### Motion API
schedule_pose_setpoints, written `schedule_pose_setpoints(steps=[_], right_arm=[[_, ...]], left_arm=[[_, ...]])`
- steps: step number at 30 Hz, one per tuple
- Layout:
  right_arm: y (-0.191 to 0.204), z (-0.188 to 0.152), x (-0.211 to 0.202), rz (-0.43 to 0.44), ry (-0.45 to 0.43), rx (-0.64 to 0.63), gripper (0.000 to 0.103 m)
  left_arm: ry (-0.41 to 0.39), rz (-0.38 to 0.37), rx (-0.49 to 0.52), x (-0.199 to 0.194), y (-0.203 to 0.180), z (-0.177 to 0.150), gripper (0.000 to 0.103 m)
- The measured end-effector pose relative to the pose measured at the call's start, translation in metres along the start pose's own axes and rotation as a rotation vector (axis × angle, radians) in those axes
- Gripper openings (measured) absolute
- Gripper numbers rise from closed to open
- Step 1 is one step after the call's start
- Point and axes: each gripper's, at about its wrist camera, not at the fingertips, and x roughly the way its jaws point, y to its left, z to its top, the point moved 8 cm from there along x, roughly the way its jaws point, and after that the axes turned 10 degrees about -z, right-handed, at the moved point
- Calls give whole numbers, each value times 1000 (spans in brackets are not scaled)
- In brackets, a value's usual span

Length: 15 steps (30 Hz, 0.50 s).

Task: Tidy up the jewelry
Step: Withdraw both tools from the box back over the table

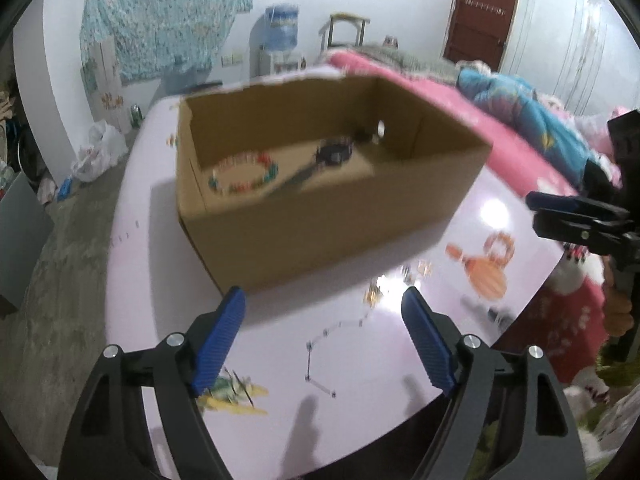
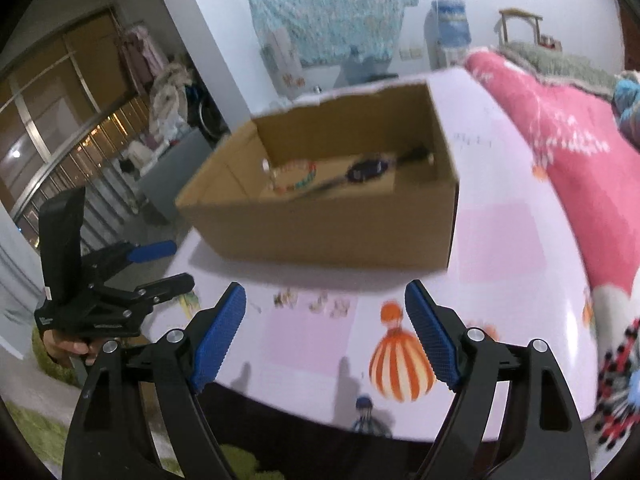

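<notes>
Jewelry shows first from the left wrist: a beaded bracelet [image 1: 244,174] and dark bracelet [image 1: 334,152] lie in the cardboard box [image 1: 320,224], small pieces [image 1: 376,294] on the table [image 1: 360,360] just before the spread, empty left gripper [image 1: 324,320]. From the right wrist, the right gripper [image 2: 326,316] is likewise spread and empty above small trinkets [image 2: 320,304]; it should probably descend slowly and straddle one piece before pinching.

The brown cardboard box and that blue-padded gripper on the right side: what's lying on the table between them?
In the right wrist view, a few small pale jewelry pieces lie on the table between the open right gripper and the brown cardboard box; they are too blurred to identify.
</notes>
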Motion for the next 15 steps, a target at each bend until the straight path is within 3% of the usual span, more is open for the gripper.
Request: schedule_pose_setpoints(steps=[7, 15], right_arm=[[8, -41, 28, -41, 119, -8, 78], [21, -63, 40, -60, 161, -44, 78]], left_arm=[[121, 59, 24, 39, 4, -38, 78], [170, 102, 41, 56, 14, -52, 78]])
